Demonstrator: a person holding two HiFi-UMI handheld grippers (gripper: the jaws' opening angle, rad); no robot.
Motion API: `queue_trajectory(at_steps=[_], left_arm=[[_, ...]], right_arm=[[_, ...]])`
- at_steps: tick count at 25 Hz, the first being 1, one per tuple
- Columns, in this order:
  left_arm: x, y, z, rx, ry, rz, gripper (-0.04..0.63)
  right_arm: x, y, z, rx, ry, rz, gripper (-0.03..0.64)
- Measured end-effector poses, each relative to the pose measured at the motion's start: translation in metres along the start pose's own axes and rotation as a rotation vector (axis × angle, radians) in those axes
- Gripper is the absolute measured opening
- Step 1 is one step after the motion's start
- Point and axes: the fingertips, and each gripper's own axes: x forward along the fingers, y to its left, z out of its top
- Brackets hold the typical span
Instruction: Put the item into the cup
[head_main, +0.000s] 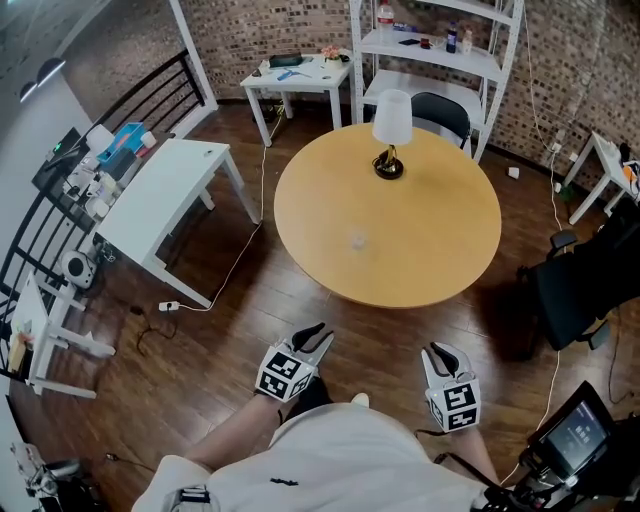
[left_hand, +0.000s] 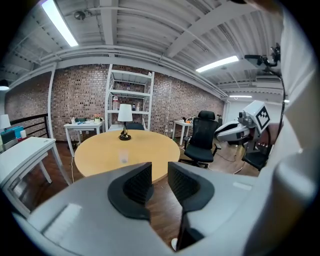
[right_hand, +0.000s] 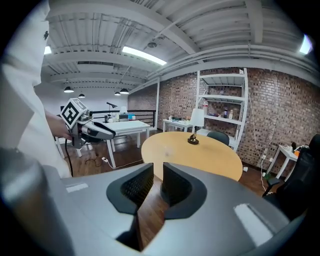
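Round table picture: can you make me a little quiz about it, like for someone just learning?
1. True or false: the lamp stands on the round table.
2. Which is nearer the person? A: lamp. B: clear cup.
3. What is between the fingers of the left gripper and the right gripper?
Key: 1 true; 2 B; 3 nothing, both are empty.

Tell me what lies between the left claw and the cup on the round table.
In the head view, only bare floor and bare tabletop separate the left claw from the cup.
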Motion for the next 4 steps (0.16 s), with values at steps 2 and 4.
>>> queue_trajectory(at_steps=[2, 4], left_arm=[[0.0001, -0.0026, 0.0017, 0.006, -0.006, 0.0, 0.081], [0.0002, -0.0052, 0.0033, 0.013, -0.012, 0.0, 0.081]], right_arm=[[0.0008, 0.0002, 0.0017, -0.006, -0.004, 0.003, 0.063], [0.0025, 0.0018, 0.0036, -0.012, -0.008, 0.006, 0.063]])
